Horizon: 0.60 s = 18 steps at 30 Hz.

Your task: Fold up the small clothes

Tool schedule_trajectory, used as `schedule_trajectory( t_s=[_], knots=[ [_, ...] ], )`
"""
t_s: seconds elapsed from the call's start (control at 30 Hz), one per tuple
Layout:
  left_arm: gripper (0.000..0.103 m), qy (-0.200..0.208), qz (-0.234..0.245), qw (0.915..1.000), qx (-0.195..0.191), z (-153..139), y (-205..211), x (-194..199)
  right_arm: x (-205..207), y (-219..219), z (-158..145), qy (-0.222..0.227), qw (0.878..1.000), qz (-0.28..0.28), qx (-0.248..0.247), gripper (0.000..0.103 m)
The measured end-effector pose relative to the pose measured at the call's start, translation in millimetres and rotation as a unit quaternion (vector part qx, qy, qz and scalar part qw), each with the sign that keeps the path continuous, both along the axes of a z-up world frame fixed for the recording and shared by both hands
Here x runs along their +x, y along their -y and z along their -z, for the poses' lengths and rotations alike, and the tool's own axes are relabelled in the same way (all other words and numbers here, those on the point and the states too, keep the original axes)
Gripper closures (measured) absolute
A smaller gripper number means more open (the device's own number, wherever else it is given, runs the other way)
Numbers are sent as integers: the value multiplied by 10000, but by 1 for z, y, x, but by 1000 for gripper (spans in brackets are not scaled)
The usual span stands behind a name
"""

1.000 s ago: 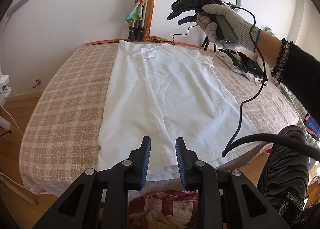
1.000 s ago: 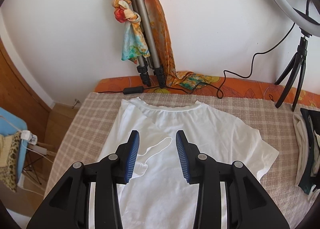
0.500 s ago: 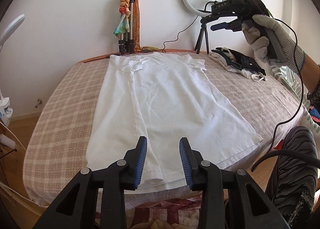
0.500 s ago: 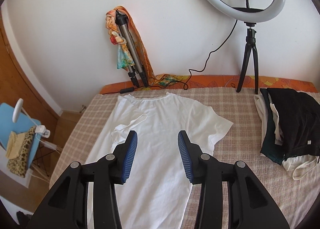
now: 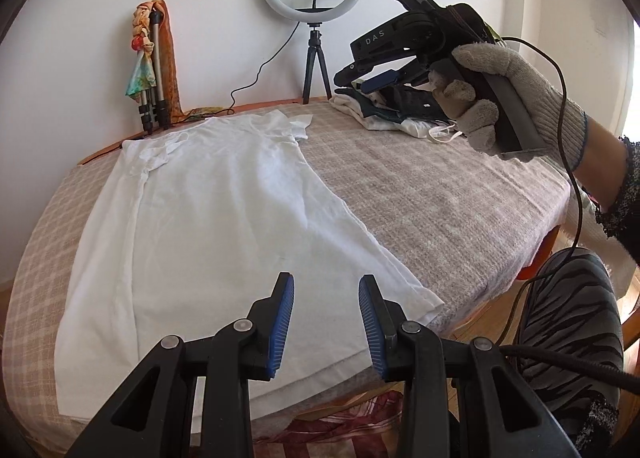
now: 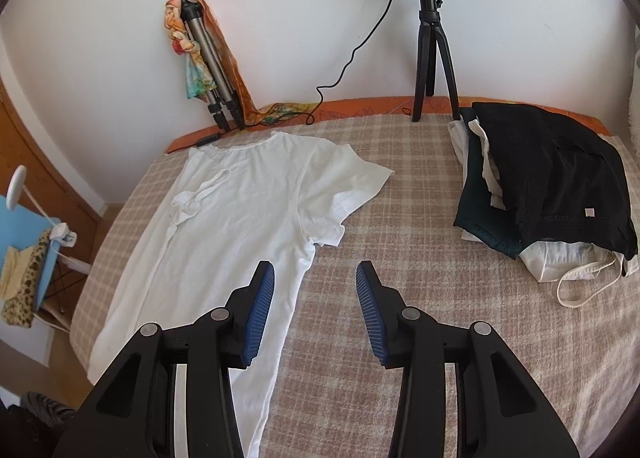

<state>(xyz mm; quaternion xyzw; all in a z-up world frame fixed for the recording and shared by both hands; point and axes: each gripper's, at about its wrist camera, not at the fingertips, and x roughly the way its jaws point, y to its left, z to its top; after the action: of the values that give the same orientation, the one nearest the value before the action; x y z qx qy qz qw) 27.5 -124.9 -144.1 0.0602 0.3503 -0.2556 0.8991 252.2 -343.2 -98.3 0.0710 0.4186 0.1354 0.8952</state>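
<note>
A white T-shirt (image 5: 224, 225) lies flat on the checked table cover, its left side folded over lengthwise and its right sleeve (image 6: 352, 181) spread out. It also shows in the right wrist view (image 6: 240, 225). My left gripper (image 5: 325, 322) is open and empty above the shirt's hem. My right gripper (image 6: 314, 312) is open and empty, held in the air above the shirt's right edge; in the left wrist view it (image 5: 372, 77) is up at the right in a gloved hand.
A pile of dark and white clothes (image 6: 552, 193) lies at the far right of the table. A ring light on a small tripod (image 5: 314, 5) and a folded tripod with a scarf (image 5: 154, 69) stand against the wall. A cable (image 5: 568, 185) hangs from the right gripper.
My right gripper has swung to the right and pulled back from the collar towards the shirt's right side. My left gripper has shifted right along the hem. Both stay open.
</note>
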Motion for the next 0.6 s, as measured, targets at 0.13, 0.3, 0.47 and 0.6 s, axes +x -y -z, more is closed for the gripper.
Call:
schedule_trajectory(
  t_s=[0.13,0.3,0.47,0.6],
  knots=[
    [69,-246,351,9991,-69,10,32,-1,-1,16,7,-43,10000,13,-17,62],
    [69,-438,630,9970,89,23,60,-5,11,33,21,-195,9996,137,168,62],
    [67,-656,707,9951,227,35,73,-2,32,38,41,-434,9972,200,570,61],
    [71,-625,646,9954,337,38,76,1,54,36,65,-747,9924,277,934,61]
  ],
)
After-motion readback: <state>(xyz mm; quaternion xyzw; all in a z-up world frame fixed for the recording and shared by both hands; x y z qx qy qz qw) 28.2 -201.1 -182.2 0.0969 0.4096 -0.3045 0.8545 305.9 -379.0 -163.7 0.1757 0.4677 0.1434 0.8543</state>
